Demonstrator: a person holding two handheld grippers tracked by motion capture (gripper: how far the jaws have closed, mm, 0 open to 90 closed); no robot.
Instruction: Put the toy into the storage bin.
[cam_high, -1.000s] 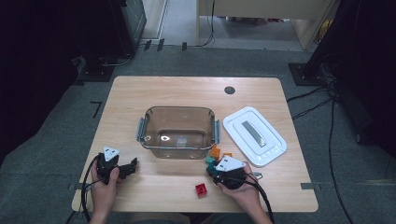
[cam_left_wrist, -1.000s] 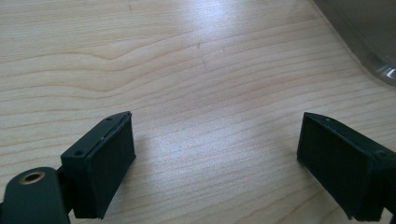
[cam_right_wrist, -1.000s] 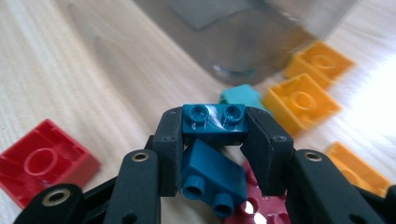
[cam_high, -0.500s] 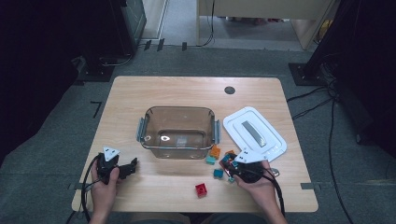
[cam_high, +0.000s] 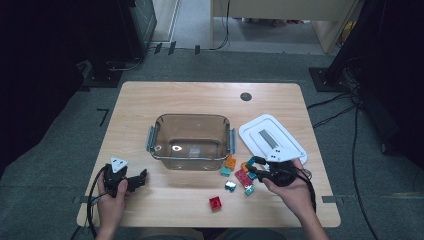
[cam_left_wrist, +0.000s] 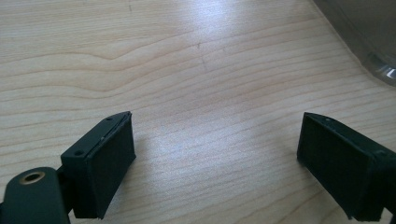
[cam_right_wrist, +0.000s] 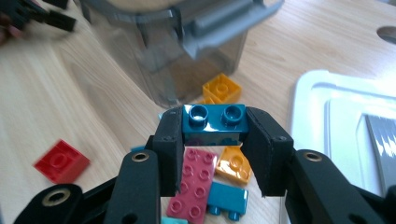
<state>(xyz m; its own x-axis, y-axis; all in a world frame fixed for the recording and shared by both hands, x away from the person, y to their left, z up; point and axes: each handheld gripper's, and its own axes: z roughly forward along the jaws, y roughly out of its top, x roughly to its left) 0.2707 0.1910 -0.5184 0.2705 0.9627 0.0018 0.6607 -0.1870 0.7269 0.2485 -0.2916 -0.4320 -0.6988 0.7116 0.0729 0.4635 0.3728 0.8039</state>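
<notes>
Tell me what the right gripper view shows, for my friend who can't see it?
The right gripper holds a blue toy brick between its black jaws, above pink and orange bricks on a wooden table. A clear plastic box stands behind.

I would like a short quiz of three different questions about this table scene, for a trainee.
1. True or false: the right gripper is shut on a dark teal brick.
2. What lies between the left gripper's jaws: A) a red brick, B) nothing, only bare table, C) the lid?
3. On which side of the clear box does the white lid lie in the high view?

Key: 1 true; 2 B; 3 right.
</notes>
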